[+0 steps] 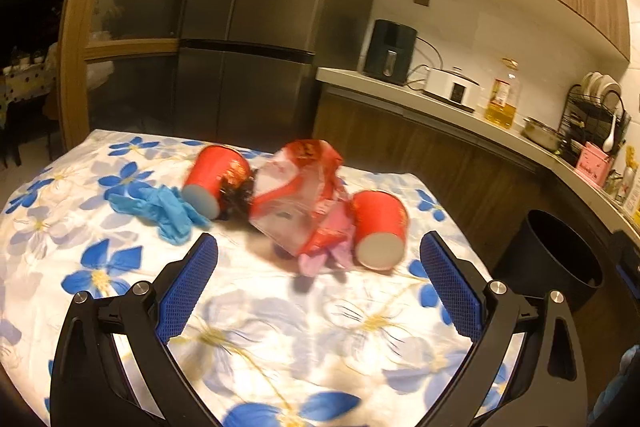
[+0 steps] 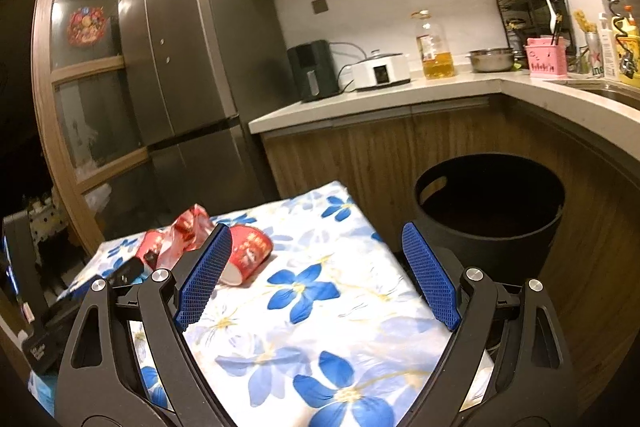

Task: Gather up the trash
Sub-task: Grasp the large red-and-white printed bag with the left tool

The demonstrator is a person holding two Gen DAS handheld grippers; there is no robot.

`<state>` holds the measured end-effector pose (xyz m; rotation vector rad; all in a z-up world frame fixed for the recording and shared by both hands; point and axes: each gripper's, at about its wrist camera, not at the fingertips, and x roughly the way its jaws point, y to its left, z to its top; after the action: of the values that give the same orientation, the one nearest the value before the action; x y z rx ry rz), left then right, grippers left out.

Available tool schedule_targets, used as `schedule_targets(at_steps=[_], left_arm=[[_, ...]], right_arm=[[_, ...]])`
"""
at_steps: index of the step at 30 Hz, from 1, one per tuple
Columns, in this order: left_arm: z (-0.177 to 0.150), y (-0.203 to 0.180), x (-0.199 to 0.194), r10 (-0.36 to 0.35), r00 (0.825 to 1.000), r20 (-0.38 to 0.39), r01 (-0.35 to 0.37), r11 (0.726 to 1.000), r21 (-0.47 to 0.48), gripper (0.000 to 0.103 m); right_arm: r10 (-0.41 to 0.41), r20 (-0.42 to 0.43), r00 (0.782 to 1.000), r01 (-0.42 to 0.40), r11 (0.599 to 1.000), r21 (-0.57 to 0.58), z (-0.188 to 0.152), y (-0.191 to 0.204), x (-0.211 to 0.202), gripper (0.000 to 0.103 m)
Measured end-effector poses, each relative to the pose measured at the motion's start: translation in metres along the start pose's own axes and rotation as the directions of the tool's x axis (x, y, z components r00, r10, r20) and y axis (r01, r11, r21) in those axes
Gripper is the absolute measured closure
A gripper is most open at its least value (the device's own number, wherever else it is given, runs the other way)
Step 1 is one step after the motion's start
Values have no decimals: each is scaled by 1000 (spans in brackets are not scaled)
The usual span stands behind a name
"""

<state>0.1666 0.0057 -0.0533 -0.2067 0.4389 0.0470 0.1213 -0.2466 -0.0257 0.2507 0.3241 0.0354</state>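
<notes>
Floral cloth covers the worktop. Both my left hand-held gripper and right hand-held gripper gape wide, empty — trash clusters around the red wrapper: blue glove left, two red cups flanking; black bin beyond the edge.

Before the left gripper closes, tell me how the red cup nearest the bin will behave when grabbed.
The red cup lies on its side on the tablecloth, so a nudge would probably roll it. It looks like thin paper, likely light and easily crushed. The pink glove touching it may drag along.
</notes>
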Motion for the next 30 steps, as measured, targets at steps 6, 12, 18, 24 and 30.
schedule_targets(at_steps=[6, 12, 18, 24, 30], left_arm=[[16, 6, 25, 21, 1000, 20, -21, 1000, 9, 11], [27, -3, 63, 28, 1000, 4, -28, 998, 53, 19], [28, -6, 100, 49, 996, -74, -42, 995, 88, 38], [17, 4, 117, 56, 987, -152, -43, 995, 91, 79], [12, 19, 109, 39, 989, -145, -33, 998, 44, 101]], right_arm=[[14, -20, 1000, -14, 1000, -11, -7, 10, 13, 17], [10, -43, 999, -11, 1000, -16, -11, 16, 31, 17], [10, -63, 998, -11, 1000, -15, -13, 19, 48, 17], [19, -91, 996, -21, 1000, -18, -18, 27, 69, 17], [33, -119, 992, -38, 999, -34, -27, 45, 91, 17]])
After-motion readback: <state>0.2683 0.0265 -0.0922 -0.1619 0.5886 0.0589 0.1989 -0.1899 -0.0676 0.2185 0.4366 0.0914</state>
